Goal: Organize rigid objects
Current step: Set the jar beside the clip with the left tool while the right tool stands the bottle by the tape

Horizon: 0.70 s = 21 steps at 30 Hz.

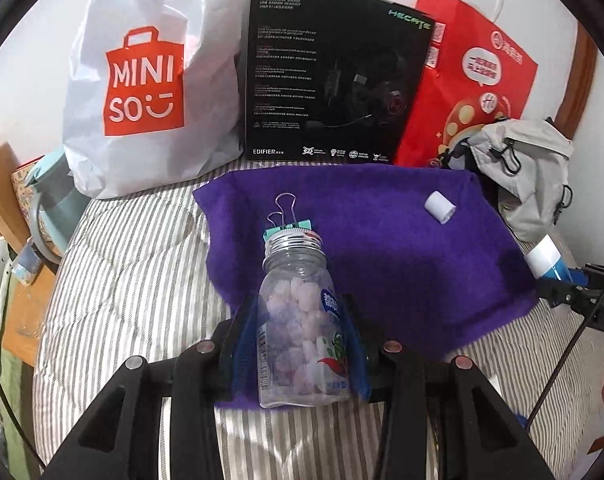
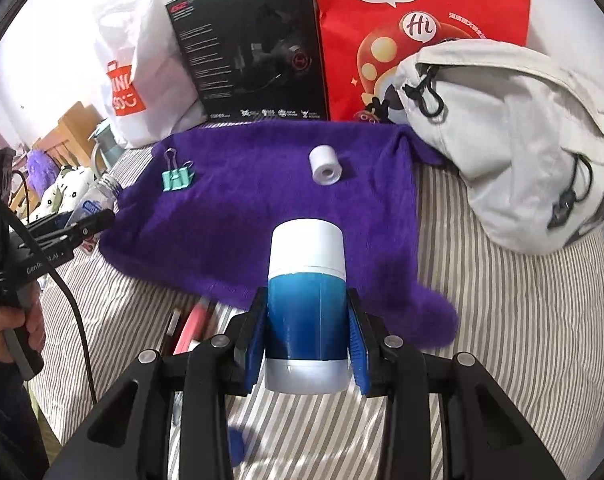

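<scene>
Left gripper (image 1: pixel 302 344) jaws clamped partway on a clear candy bottle (image 1: pixel 298 320), cap end forward, held above the purple cloth (image 1: pixel 401 260). Right gripper (image 2: pixel 306 330) jaws narrow, gripping a blue canister with white cap (image 2: pixel 306 296) over the cloth's near edge. On the cloth: green binder clip (image 2: pixel 176 178), white tape roll (image 2: pixel 324 167), well apart.

far beyond the tongs a white miniso bag (image 1: pixel 150 80), black headset box (image 1: pixel 333 76), red paper bag (image 1: pixel 473 80), grey backpack (image 2: pixel 513 140) on the striped bed (image 1: pixel 134 264).
</scene>
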Motion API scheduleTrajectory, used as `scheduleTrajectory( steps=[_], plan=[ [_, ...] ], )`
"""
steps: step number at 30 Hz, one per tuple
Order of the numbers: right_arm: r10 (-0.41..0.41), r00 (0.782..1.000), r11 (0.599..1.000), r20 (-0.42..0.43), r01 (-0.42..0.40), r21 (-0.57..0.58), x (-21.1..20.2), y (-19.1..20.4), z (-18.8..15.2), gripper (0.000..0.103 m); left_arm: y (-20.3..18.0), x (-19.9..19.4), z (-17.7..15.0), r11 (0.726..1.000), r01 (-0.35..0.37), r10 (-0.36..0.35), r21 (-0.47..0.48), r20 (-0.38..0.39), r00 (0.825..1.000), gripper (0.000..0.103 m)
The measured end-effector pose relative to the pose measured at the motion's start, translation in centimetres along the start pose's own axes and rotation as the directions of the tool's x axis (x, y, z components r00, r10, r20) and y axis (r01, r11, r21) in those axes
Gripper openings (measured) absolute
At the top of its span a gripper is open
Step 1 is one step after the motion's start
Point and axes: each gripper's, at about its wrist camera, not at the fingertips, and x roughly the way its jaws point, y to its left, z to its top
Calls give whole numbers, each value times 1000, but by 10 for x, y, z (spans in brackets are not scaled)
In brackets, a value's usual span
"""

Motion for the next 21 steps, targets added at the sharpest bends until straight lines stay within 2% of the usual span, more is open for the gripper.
scheduleTrajectory(
  steps=[11, 21],
  plan=[
    [-15, 999, 1000, -50, 15, 3, 63, -23, 49, 36, 0, 44, 12, 1000, -17, 18, 14, -59, 998, 39],
    [-34, 995, 999, -94, 31, -31, 102, -24, 57, 36, -4, 58, 14, 1000, -22, 23, 22, -75, 997, 39]
  ],
)
